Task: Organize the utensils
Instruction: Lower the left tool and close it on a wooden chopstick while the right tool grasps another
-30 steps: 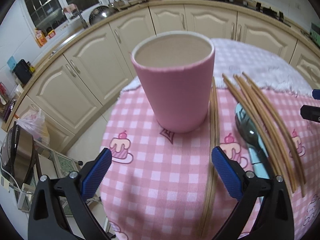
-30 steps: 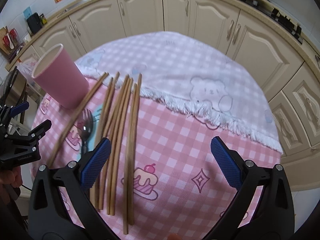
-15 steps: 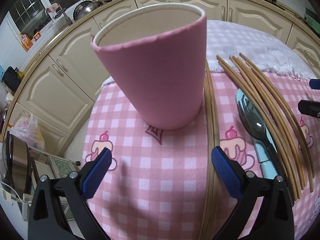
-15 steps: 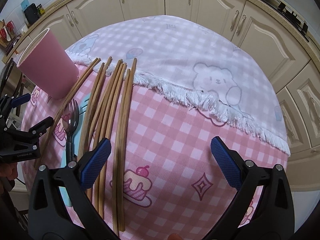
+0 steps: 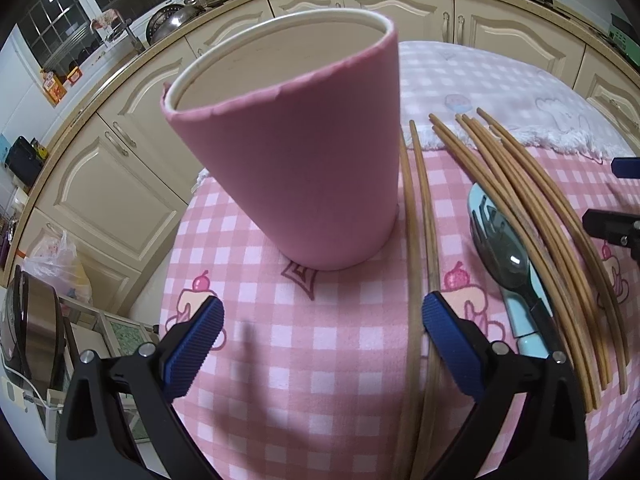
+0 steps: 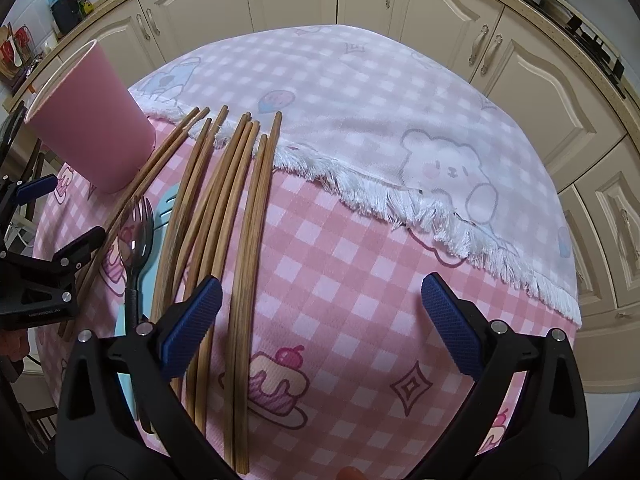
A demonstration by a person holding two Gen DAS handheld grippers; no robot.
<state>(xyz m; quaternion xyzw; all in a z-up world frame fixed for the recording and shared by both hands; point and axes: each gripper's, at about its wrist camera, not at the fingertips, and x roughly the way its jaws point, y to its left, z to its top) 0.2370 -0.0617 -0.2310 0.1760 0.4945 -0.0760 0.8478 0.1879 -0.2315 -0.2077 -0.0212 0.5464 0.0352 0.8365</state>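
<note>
- The pink cup (image 5: pixel 304 160) stands upright near the left edge of the tabletop (image 6: pixel 360 248), empty as far as I can see into it, so I judge the sorting has not begun: no utensil is in it yet.
- Two chopsticks (image 5: pixel 420 240) lie just beside the cup's base on its right; the rest of the chopstick bundle (image 6: pixel 224 216) fans out further right, with a dark fork (image 6: pixel 138 236) lying on a light blue spoon (image 5: pixel 516 312) between the two groups.
- My left tongs (image 5: pixel 320 344) are spread wide and hold nothing, lined up on the cup from close in; I read this as the step of securing the cup.
- Next I need to close on the cup's lower wall squarely, without nudging the pair of chopsticks beside it.
- My right tongs (image 6: pixel 316 320) are also wide apart and empty, above the near ends of the bundle, the left finger (image 6: pixel 192 320) over the sticks.
- The cup sits close to the tabletop's left drop-off, so little margin there; the cloth to the right of the bundle is bare and gives free room.
- The fringed cloth overlap (image 6: pixel 400 196) crosses under the chopstick tips and could snag a dragged stick.
</note>
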